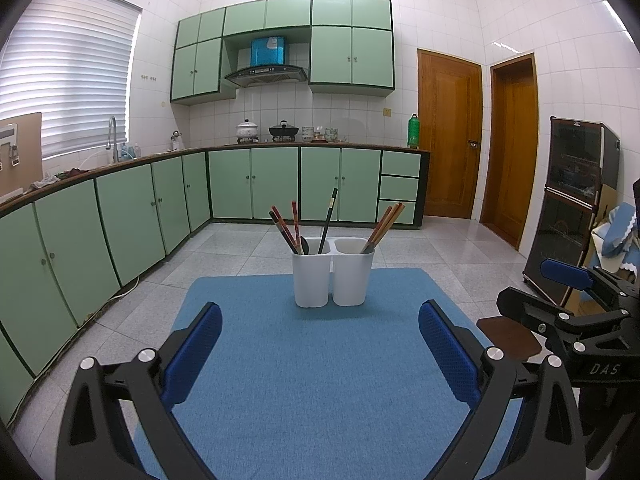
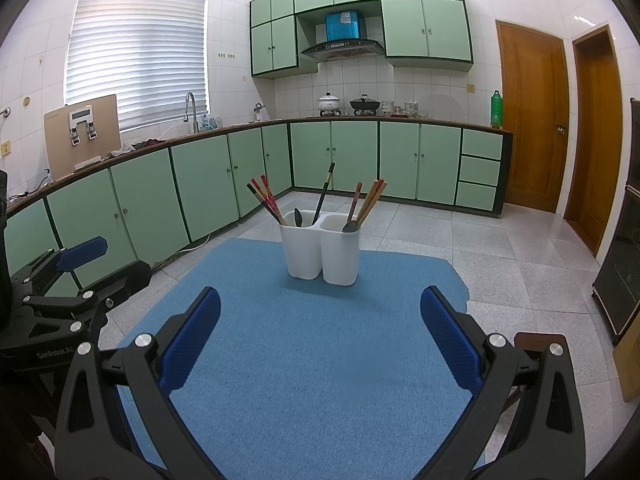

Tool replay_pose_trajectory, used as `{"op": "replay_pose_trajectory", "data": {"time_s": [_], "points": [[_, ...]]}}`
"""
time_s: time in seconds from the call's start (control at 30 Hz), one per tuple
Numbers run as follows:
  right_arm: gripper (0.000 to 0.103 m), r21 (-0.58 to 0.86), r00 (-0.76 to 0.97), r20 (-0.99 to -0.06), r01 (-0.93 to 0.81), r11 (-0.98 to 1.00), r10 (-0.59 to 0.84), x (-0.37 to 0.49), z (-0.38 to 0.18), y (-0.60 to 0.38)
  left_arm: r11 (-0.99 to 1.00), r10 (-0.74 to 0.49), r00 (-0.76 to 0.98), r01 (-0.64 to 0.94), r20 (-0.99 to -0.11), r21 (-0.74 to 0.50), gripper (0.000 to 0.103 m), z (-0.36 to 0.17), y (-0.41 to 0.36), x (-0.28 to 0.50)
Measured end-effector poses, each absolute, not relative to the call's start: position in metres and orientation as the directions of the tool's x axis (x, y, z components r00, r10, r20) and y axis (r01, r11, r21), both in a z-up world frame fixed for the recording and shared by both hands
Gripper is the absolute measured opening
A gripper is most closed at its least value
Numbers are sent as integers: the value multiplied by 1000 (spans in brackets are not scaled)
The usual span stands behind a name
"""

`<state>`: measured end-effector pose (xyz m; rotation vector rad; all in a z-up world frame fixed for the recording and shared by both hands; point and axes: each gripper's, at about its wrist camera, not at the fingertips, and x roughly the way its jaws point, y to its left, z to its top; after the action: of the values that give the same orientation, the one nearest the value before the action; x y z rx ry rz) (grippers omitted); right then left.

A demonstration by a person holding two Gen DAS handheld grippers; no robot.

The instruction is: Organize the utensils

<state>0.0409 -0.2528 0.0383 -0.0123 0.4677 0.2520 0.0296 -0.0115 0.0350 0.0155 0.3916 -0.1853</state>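
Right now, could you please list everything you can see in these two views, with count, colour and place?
Utensil holder: one, white, two compartments, on the mat's far part.
Chopsticks: several, red and dark, left compartment.
Black utensil: one, left compartment.
Wooden chopsticks: a few, tan, right compartment.
Spoon: one, dark bowl, right compartment.
Mat: one, blue, on the tiled floor.
Cabinets: green, along the walls.
Doors: two, brown, right.
Green bottle: one, countertop end.
Left gripper: open, empty.
Right gripper: open, empty.
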Motion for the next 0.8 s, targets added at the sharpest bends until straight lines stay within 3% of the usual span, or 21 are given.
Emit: {"op": "replay_pose_trajectory", "data": {"time_s": [0.8], "points": [[97,45,859,-455,-242,969,236,42,34,-253,982,-180,906,185,-383,-26,97,31,-9,29]]}}
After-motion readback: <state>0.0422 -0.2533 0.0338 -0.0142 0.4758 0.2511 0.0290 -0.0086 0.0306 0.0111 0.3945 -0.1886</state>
